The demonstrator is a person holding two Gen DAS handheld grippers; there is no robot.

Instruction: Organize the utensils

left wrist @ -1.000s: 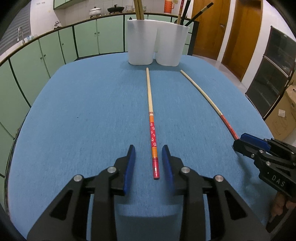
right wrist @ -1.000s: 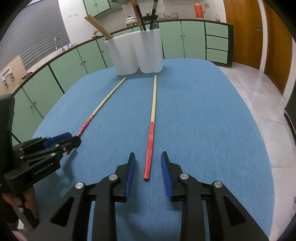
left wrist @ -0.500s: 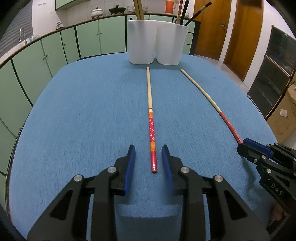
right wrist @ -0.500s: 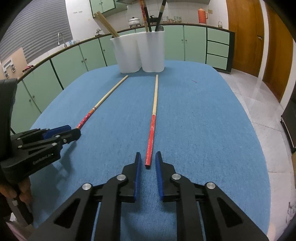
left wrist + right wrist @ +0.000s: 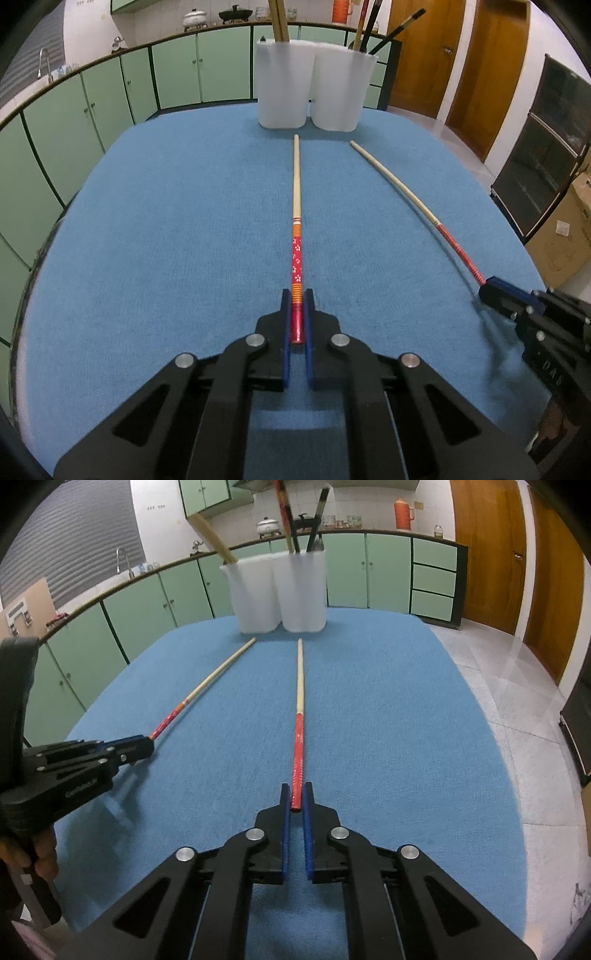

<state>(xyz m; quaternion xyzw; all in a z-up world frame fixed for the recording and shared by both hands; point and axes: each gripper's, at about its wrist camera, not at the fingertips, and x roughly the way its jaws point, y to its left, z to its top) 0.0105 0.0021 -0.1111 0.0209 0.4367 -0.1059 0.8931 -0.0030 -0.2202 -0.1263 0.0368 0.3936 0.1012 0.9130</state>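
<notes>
Two long chopsticks lie on the blue table [image 5: 166, 240], tips pointing at two white holders [image 5: 282, 85] [image 5: 301, 590] at the far edge. My left gripper [image 5: 297, 297] is shut on the red end of the flowered chopstick [image 5: 295, 206], its blue pads pressing both sides. My right gripper [image 5: 295, 792] is shut on the red end of the plain red chopstick [image 5: 300, 701]. Each view shows the other pair: the right gripper [image 5: 489, 288] on the red chopstick [image 5: 406, 195], and the left gripper [image 5: 146, 747] on the flowered chopstick [image 5: 207, 686].
Both holders carry upright chopsticks and utensils [image 5: 286, 520]. A person's hand [image 5: 40, 856] grips the left tool's handle. Green cabinets [image 5: 110, 96] run behind the table, with wooden doors [image 5: 480, 62] and a cardboard box [image 5: 561, 236] to the right.
Both grippers stood open around the chopsticks' red ends; the right narrowed first, and now both are shut on them. The chopsticks still lie on the cloth.
</notes>
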